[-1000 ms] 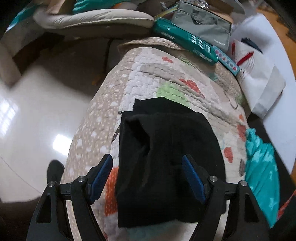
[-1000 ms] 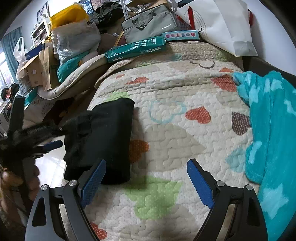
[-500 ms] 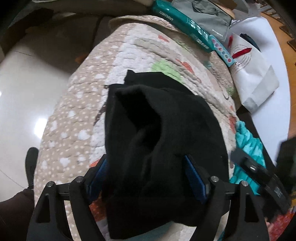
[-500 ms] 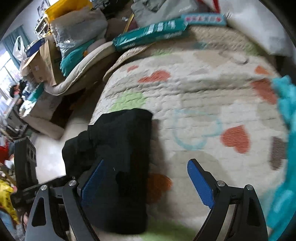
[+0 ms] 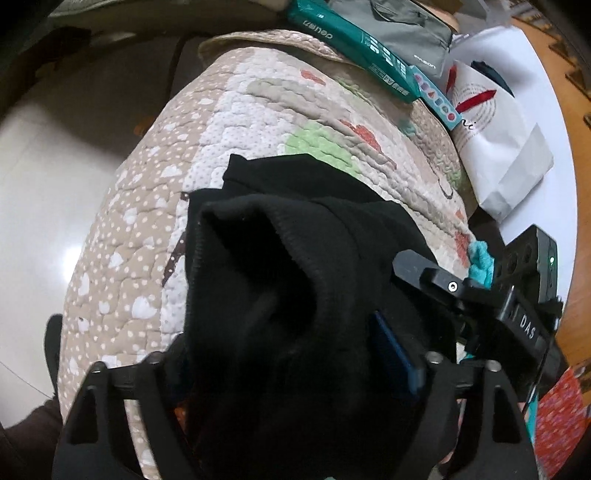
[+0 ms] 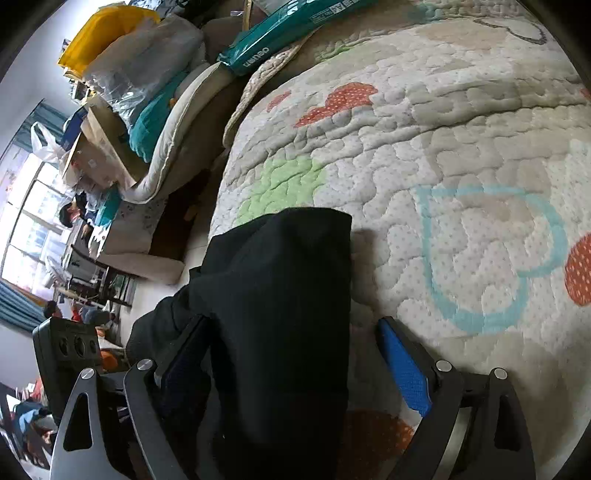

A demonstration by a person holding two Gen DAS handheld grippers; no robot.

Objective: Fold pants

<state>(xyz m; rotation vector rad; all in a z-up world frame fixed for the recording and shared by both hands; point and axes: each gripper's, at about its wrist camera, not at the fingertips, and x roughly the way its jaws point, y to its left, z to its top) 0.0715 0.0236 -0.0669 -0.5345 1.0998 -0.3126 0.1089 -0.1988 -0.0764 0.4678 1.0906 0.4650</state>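
Pants [image 5: 303,280], black and already folded into a thick bundle, lay near the edge of a quilted bedspread [image 5: 258,110] printed with hearts and dots, one bulky fold standing up in an open hollow. Left gripper [image 5: 291,354] straddled the near end of the bundle; its jaws had just been closing, cloth filling the gap between them. One blue pad showed against the fabric on the right, the other was buried under the fold, so whether the pads truly pressed could not be told. Right gripper [image 6: 291,354] stood with jaws wide: the left finger lay against or under the pants' dark fold, the right pad [image 6: 402,365] clear of the cloth over bare quilt. In the left wrist view, the right gripper's black body sat just beside the bundle's right side. Teal box [image 5: 354,48], grey bag [image 5: 402,29] and white paper bag [image 5: 495,147] sat at the far end of the bed, well apart from the pants.
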